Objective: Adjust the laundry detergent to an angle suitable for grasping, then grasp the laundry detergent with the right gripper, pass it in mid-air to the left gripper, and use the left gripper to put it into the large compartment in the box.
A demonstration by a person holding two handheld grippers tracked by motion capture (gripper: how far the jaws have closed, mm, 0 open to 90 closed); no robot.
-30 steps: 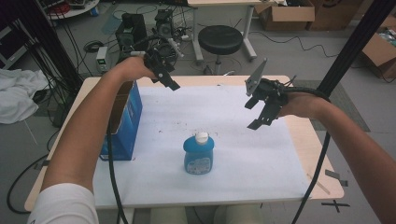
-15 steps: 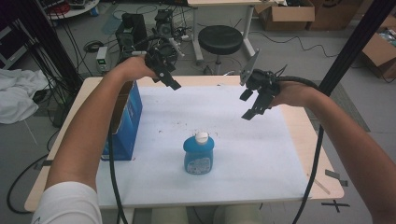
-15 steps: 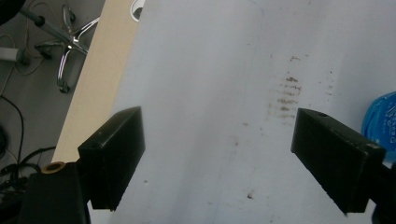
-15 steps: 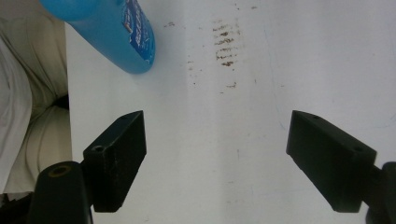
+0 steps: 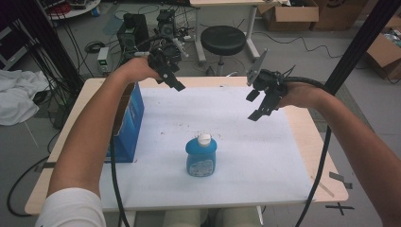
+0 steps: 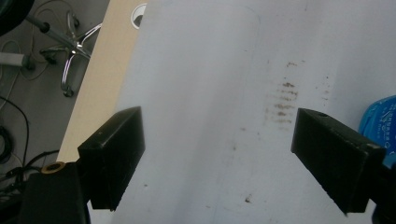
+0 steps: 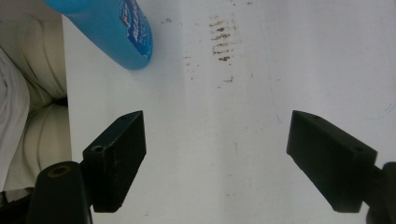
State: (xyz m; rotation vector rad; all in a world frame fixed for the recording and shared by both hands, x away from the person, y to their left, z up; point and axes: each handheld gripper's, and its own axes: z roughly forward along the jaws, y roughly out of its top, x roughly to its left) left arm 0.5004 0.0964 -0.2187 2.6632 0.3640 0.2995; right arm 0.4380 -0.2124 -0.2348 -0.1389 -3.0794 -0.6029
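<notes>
The blue bottle (image 5: 201, 156) stood upright at the high view's lower centre, untouched. Our left gripper (image 5: 171, 80) and right gripper (image 5: 257, 105) hung above it, jaws wide and empty; we judged a level, centred approach on its body best.

Tabletop (image 5: 309, 142): light wood, rounded corners, with a white sheet (image 5: 255, 156) laid over most of it.
Sheet marks: small brown smudges (image 6: 282, 100) scattered across the white surface, seen close in both gripper views.
Blue box (image 5: 127, 125): stands upright at the left edge of the sheet, open at the top.
Stool (image 5: 223, 40): round black seat on a chrome base, on the floor beyond the far edge of the tabletop.
Cardboard boxes (image 5: 288, 16): on the floor at the far right.
White cloth (image 5: 16, 97): heaped to the left of the tabletop.
Electronics and cables (image 5: 135, 30): clustered on the floor behind the tabletop.
Black tape (image 5: 340, 179): strips by the near right corner.
</notes>
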